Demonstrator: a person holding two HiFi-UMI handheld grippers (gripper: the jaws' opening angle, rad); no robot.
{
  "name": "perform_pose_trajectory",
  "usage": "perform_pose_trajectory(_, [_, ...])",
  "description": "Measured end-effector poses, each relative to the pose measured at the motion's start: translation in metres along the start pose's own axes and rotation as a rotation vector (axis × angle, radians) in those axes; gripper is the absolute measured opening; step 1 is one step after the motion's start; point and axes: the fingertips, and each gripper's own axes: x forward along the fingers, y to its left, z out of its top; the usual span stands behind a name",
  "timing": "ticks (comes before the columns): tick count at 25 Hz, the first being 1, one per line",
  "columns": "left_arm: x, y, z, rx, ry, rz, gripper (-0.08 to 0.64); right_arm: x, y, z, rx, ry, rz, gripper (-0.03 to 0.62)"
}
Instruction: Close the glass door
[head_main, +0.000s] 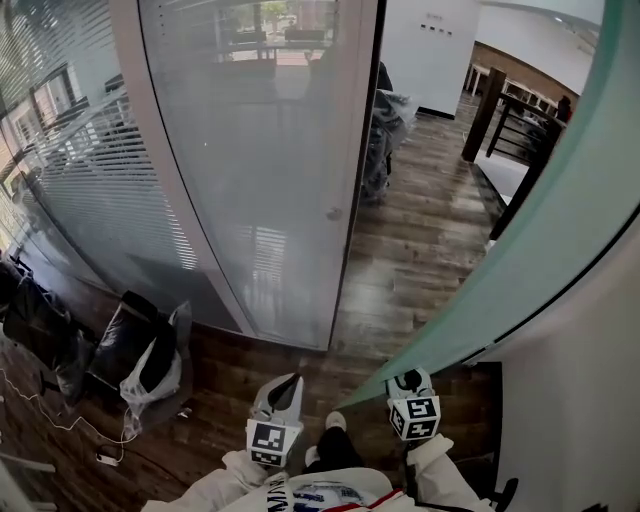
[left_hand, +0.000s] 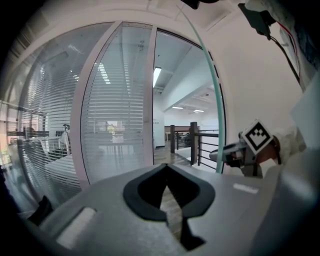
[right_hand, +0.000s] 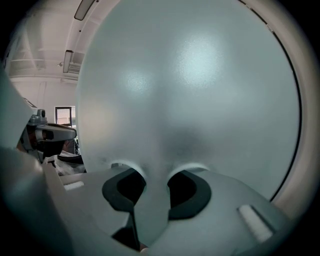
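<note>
Underfoot, dark wood floor (head_main: 420, 250); frosted glass door (head_main: 540, 240).

The dark wooden plank floor (head_main: 420, 250) bears black bags (head_main: 128, 335), a white plastic bag (head_main: 150, 386) and thin cables (head_main: 55, 425) at left.

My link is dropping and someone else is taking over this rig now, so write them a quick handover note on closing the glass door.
Right gripper: shut on the edge of the frosted glass door; the pane runs between its jaws.
Left gripper: shut, empty, beside the right one and pointing at the doorway.
Door: wide open, standing well away from the frame post of the fixed glass wall.
Done: grip on the door edge.
Left: bring the door across to the frame post until the gap is gone, then let go.
</note>
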Motion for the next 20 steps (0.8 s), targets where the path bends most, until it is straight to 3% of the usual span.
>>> perform_pose_trajectory(7, [0.027,0.028,0.003,0.001,0.002,0.025,0.002,0.037,-0.001,0.007,0.008,0.037,-0.041,0.118])
perform_pose_trajectory(20, [0.101,0.056,0.023,-0.001,0.002,0.069,0.002,0.095,-0.018,0.034,0.016,-0.004,-0.113,0.117])
